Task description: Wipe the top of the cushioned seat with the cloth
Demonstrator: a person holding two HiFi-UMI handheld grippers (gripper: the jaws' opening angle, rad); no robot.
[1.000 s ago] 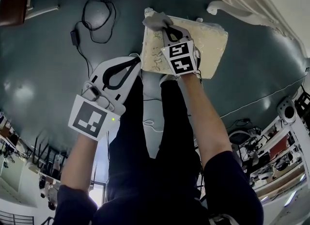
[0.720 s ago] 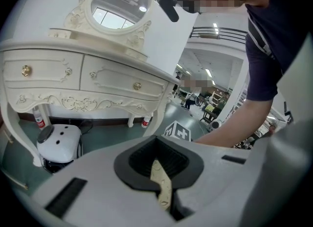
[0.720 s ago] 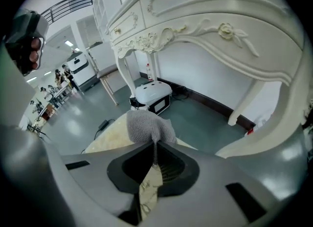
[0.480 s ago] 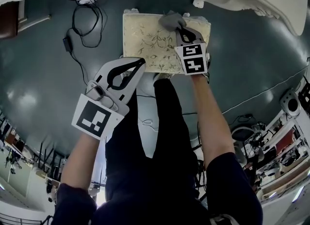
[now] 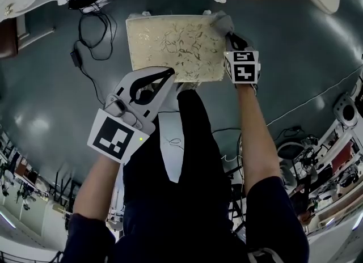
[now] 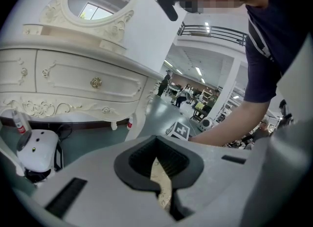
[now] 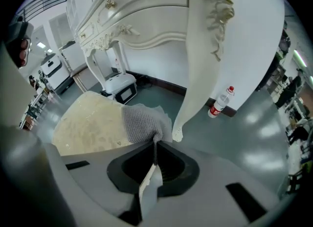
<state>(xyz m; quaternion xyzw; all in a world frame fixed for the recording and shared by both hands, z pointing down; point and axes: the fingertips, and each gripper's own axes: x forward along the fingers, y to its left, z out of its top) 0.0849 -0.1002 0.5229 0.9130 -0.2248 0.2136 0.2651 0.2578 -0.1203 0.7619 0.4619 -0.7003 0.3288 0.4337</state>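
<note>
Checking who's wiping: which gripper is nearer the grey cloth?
Right. The right gripper is shut on the cloth at the far right corner of the cushioned seat; the left gripper, shut, hangs by its near edge.

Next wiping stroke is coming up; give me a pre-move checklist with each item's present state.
1. Cloth clamped in right gripper: ok.
2. Cloth touching cushioned seat: ok, at its far right corner.
3. Left gripper empty, jaws together: ok.
4. Left gripper off the wiping path: cannot tell; it hangs by the near edge.
5. Rest of cushioned seat bare: ok.
6. Clearance from dresser leg: cannot tell.
</note>
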